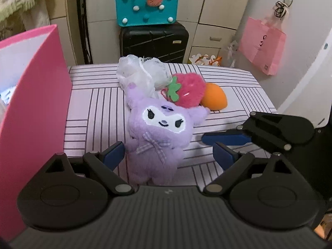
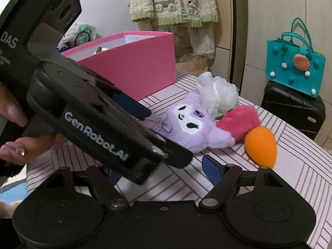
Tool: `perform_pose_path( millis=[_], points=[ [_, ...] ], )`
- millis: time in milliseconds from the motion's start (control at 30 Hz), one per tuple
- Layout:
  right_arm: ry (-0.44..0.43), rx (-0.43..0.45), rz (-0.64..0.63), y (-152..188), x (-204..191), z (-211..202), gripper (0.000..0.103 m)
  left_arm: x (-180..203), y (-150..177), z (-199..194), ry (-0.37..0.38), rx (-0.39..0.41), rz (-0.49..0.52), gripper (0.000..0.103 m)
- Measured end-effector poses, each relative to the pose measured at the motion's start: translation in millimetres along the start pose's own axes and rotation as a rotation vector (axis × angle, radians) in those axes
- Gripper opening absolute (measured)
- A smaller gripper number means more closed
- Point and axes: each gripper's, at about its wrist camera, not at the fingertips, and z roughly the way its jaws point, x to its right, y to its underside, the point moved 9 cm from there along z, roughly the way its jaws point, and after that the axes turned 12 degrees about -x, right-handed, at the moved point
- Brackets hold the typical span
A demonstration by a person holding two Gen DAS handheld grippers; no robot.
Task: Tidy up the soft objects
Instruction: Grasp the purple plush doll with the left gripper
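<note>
The left tool (image 1: pixel 168 153) stands open, its blue pads either side of the purple plush (image 1: pixel 158 137), which lies face up on the striped tabletop (image 1: pixel 93 108); the plush's lower body sits between the pads, and whether either pad touches it cannot be told. The right tool (image 2: pixel 159 171) is open too, low over the tabletop just to the right of the plush, holding nothing; in its own view the left tool crosses in front and hides its left finger. A hand (image 2: pixel 14 143) with painted nails grips the left tool's body at the edge of that view. Just beyond the plush's head lies the pink strawberry (image 1: pixel 189 89) with its green felt leaf, touching the plush's raised ear. The orange sponge (image 1: pixel 214 99), egg-shaped, rests against the strawberry on the side away from the plush. Behind the plush's other ear is the white mesh puff (image 1: pixel 141 72), touching both plush and strawberry. Left of the plush stands the pink box (image 1: pixel 35 112), open at the top, with something pale inside that is too hidden to name. Past the far edge of the tabletop, behind the puff, a black suitcase (image 1: pixel 154 39) carries a teal bag (image 1: pixel 146 4), and a pink paper bag (image 1: pixel 262 45) hangs on the wall further right.
</note>
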Motion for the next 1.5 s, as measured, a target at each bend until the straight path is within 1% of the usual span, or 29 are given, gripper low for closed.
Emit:
perform_pose_path(
  millis=[100,133,200,300,367,467,567,733,833,900,967,1000,1067,1100,1233,1400,1500],
  points=[
    [-0.005,-0.004,0.018,0,3,5,0.083,-1,1,3,0.004,-0.002,-0.011,0.092],
    [-0.008,-0.005,0.023,0,4,6,0.083,-1,1,3,0.008,-0.001,-0.014,0.090],
    [-0.008,0.001,0.026,1,4,7,0.083,-1,3,4,0.026,-0.007,-0.032,0.083],
    [-0.006,-0.001,0.019,2,1,6,0.083,-1,8,6,0.074,-0.039,-0.064,0.074],
    [-0.016,0.000,0.018,1,-2,5,0.083,1,11,4,0.079,-0.036,-0.064,0.064],
    [-0.019,0.001,0.014,2,-7,4,0.083,3,15,3,0.103,-0.039,-0.075,0.057],
    [0.012,0.008,0.017,3,-10,1,0.083,5,19,1,0.115,-0.043,-0.087,0.051],
    [0.003,0.020,0.068,8,-14,-7,0.085,11,28,-3,0.161,-0.050,-0.093,0.048],
    [0.034,0.027,0.077,13,-18,-11,0.084,16,36,-6,0.186,-0.047,-0.099,0.047],
    [0.059,0.034,0.091,16,-22,-14,0.081,19,41,-7,0.193,-0.048,-0.103,0.047],
    [0.081,0.039,0.107,21,-25,-17,0.074,22,47,-9,0.184,-0.040,-0.093,0.047],
    [0.088,0.041,0.114,23,-26,-18,0.073,23,50,-11,0.178,-0.036,-0.089,0.047],
    [0.102,0.042,0.127,27,-29,-21,0.063,25,56,-15,0.171,-0.031,-0.084,0.047],
    [0.112,0.043,0.134,30,-31,-22,0.061,26,58,-17,0.171,-0.031,-0.078,0.047],
    [0.102,0.054,0.162,36,-38,-26,0.059,27,70,-24,0.180,-0.039,-0.051,0.046],
    [0.125,0.065,0.158,41,-49,-31,0.058,30,82,-33,0.179,-0.041,-0.026,0.046],
    [0.142,0.057,0.150,45,-59,-36,0.058,33,88,-38,0.187,-0.051,-0.011,0.046]
  ],
)
